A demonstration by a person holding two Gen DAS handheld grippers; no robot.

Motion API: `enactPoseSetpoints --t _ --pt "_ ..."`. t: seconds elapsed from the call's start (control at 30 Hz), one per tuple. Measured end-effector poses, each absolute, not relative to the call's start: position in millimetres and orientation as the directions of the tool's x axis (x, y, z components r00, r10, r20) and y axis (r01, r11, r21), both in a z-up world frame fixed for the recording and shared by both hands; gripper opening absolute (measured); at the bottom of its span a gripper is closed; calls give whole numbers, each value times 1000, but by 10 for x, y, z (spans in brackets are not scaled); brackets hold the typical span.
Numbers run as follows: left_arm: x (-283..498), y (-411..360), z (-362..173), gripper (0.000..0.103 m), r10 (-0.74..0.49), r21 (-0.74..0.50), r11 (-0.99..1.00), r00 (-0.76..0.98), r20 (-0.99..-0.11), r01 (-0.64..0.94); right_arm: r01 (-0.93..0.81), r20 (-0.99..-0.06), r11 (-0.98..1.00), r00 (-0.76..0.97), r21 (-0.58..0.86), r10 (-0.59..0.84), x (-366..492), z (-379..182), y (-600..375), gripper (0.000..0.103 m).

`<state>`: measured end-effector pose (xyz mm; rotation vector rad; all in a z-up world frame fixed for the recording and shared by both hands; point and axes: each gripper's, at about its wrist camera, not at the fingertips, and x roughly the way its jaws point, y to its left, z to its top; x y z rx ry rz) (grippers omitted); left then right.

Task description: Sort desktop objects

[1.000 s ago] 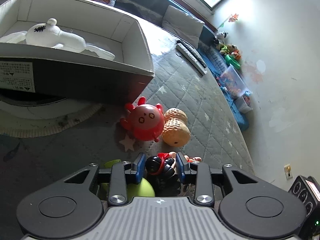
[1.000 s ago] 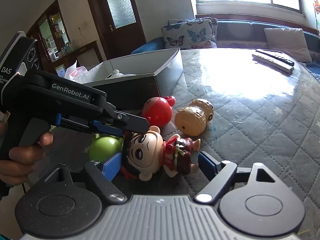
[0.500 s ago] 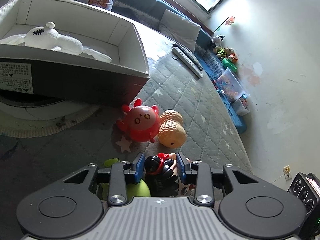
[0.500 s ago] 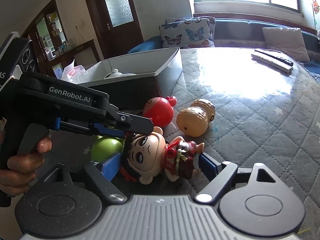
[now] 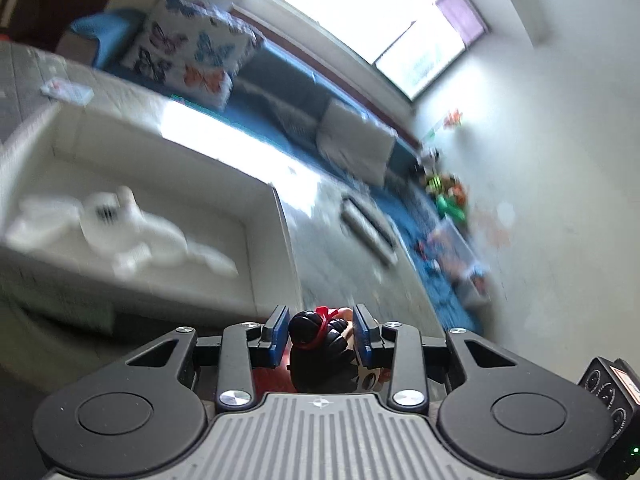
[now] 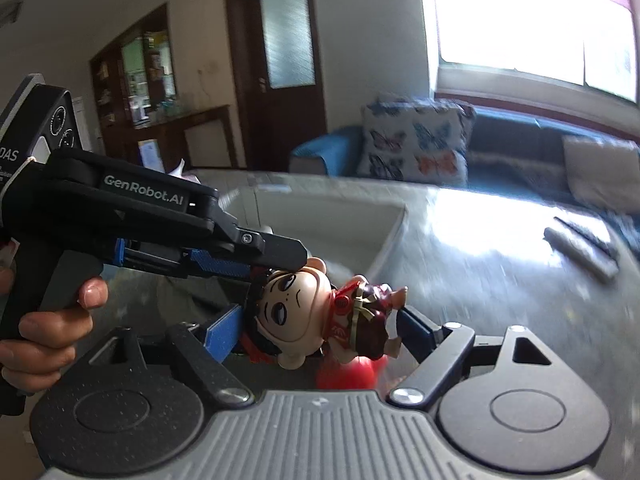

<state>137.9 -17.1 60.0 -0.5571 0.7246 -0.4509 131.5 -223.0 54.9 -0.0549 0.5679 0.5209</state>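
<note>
My left gripper (image 5: 320, 330) is shut on the head of a small doll figure (image 5: 320, 346) with black hair and a red band, held in the air. In the right wrist view the doll (image 6: 320, 314) hangs sideways from the left gripper's fingers (image 6: 224, 266), face toward the camera. My right gripper (image 6: 320, 330) is open around the doll, its blue pads apart on either side, not touching it that I can see. The white-lined box (image 5: 264, 216) lies ahead and left, with a white plush toy (image 5: 132, 236) inside. A red toy (image 6: 348, 374) shows blurred below the doll.
Two remote controls (image 5: 368, 228) lie on the grey quilted table (image 6: 500, 280) beyond the box. A blue sofa with butterfly cushions (image 6: 416, 148) stands behind. Toys and a clear bin (image 5: 452, 240) sit on the floor at the right wall.
The left gripper has lifted the doll off the table and swung toward the box. The right gripper has risen alongside it, still open. The table toys have dropped mostly out of view.
</note>
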Motion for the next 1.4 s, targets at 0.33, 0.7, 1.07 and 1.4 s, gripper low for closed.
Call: enactPoseSetpoints --t 0.33,0.7,1.07,1.4 --pt "2102 300 369 37 -500 -666 743 719 -482 70 -558 -558 825 658 90 506 2220 556 -1776 82" --pt "2440 522 -43 37 -479 -686 727 691 -541 -33 -622 -651 774 541 118 533 2699 209 -1562 83" --pt "2376 362 -60 37 -442 -631 776 694 -568 -22 -649 -715 761 521 22 465 2780 86 -1404 83" --pt "2344 258 -60 37 -464 -628 778 679 -569 5 -643 -723 765 543 -31 427 2742 73 -1340 83"
